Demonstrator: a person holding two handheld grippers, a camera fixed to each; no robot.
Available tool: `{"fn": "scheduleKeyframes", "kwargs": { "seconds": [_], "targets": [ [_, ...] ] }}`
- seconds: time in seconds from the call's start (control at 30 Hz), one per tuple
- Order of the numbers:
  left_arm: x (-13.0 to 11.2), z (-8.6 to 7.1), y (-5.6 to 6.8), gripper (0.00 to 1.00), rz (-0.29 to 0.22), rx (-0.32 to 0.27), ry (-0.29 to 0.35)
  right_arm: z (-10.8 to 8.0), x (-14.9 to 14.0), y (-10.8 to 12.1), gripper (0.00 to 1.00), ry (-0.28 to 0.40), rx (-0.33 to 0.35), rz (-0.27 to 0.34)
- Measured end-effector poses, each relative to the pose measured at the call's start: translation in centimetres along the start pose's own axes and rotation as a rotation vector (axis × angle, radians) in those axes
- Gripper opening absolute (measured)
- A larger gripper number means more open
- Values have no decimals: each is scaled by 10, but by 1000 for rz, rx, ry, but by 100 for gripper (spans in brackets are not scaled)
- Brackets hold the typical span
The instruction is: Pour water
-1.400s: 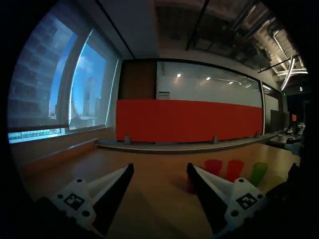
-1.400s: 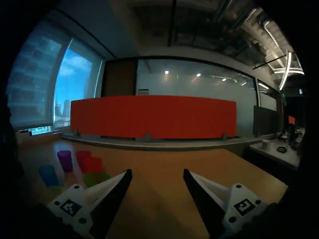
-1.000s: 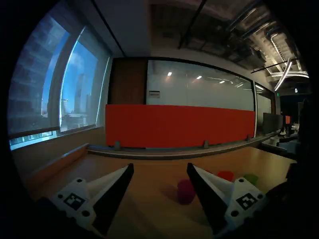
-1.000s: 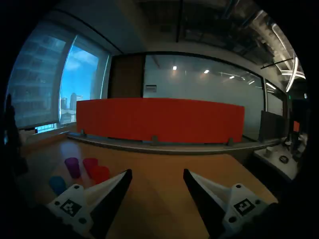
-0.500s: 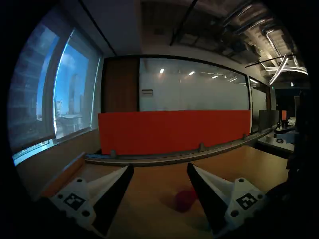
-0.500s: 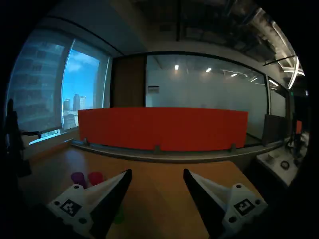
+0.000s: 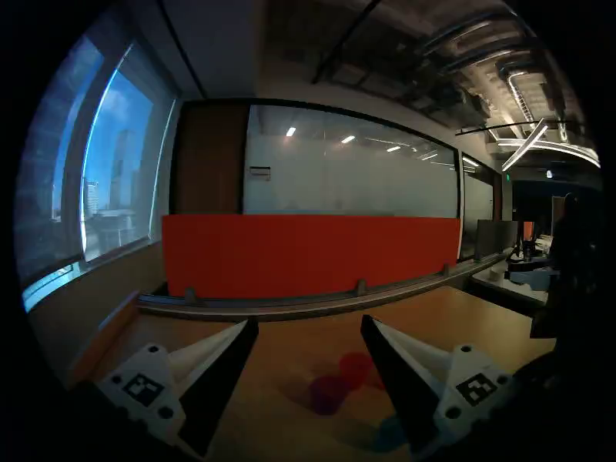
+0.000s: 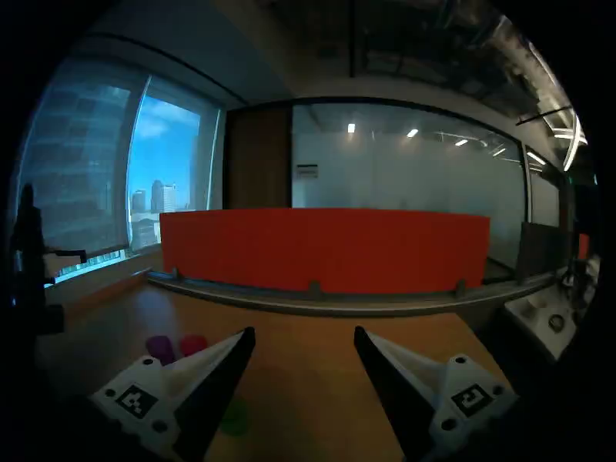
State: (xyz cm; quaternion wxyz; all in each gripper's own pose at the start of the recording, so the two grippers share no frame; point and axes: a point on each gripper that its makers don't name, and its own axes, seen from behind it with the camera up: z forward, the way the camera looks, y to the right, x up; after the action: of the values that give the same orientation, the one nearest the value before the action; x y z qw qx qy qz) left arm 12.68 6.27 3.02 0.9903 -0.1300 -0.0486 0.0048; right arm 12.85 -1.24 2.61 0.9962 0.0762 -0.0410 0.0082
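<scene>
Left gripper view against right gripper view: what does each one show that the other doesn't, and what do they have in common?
Left gripper view: a blue cup low beside the left gripper, whose jaws are open. Right gripper view: a green cup beside the right gripper, jaws also open. Shared: the wooden table, the red partition, the window and, as far as the dim light lets me tell, the purple cup and red cup.

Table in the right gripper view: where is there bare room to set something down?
The table is bare from the open right gripper to the red divider. Crowded by its left finger: purple cup, pink cup, green cup.
</scene>
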Motion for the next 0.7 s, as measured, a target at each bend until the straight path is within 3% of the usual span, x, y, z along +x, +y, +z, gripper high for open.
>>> {"fn": "scheduleKeyframes", "kwargs": {
  "seconds": [0.7],
  "targets": [
    [-12,1,51,99,52,-259,-11,-3,10,-49,99,8,286,-6]
  ]
}}
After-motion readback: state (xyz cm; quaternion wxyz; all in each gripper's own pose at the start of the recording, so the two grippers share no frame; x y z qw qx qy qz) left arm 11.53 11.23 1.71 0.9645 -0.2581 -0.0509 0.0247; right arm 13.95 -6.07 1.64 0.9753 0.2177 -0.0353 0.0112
